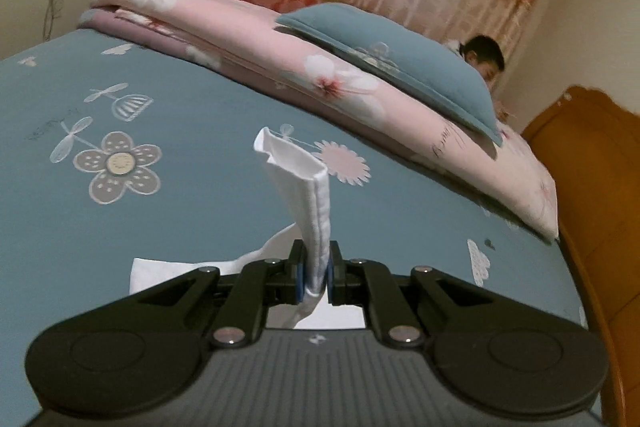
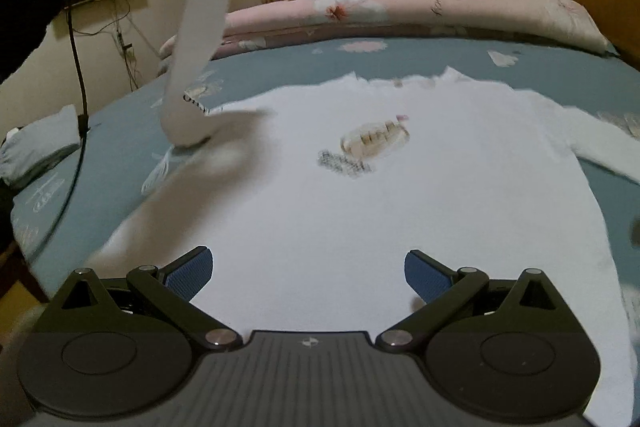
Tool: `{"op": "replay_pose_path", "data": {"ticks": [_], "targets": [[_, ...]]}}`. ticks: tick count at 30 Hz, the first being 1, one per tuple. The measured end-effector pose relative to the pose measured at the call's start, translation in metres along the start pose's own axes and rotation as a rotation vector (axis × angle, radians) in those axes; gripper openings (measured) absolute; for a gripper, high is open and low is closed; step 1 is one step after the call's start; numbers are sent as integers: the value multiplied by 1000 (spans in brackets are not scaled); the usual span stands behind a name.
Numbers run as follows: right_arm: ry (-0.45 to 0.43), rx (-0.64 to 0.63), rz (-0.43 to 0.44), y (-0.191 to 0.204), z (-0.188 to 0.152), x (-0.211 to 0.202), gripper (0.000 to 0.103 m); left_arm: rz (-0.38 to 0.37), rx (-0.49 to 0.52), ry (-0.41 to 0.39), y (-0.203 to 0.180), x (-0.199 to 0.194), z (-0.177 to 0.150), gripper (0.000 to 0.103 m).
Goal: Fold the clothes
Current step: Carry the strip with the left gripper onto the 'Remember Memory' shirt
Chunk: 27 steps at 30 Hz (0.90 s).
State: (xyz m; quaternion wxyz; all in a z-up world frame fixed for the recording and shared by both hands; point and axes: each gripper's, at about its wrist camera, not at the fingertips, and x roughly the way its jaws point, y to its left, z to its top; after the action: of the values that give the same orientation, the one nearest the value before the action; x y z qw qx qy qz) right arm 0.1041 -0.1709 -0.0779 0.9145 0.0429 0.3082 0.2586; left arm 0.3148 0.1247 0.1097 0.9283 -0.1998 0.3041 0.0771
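Left tongs [image 1: 316, 277] pinch the white shirt's [image 2: 360, 207] sleeve [image 2: 200, 39], lifting it to fold inward; right tongs [image 2: 308, 275] gape wide above the near hem.

White shirt [image 2: 360, 195] flat on blue bedsheet [image 2: 560, 75]

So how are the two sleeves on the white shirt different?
The left sleeve is lifted off the bed, pinched at its cuff by the left tongs; the right sleeve lies flat on the blue bedsheet. The left sleeve stands steeply; the right sleeve spreads sideways, ungripped. Both are white and joined to the same shirt.
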Motion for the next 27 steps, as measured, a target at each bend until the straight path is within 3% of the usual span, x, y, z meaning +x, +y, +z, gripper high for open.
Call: {"op": "replay_pose_path", "data": {"ticks": [2,6,20,27], "targets": [[-54,39,33,-4,0,10,103,0,27,3,-14,3,0,8],[-44,62,52,-9,-13,8,103,-7,64,8,-41,8,-3,8],[-115,86,14,-18,-7,-4,103,-97,183,53,-131,33,-31,8],[-130,111,-15,-26,-5,-7,103,-97,219,128,-146,60,-56,8]]}}
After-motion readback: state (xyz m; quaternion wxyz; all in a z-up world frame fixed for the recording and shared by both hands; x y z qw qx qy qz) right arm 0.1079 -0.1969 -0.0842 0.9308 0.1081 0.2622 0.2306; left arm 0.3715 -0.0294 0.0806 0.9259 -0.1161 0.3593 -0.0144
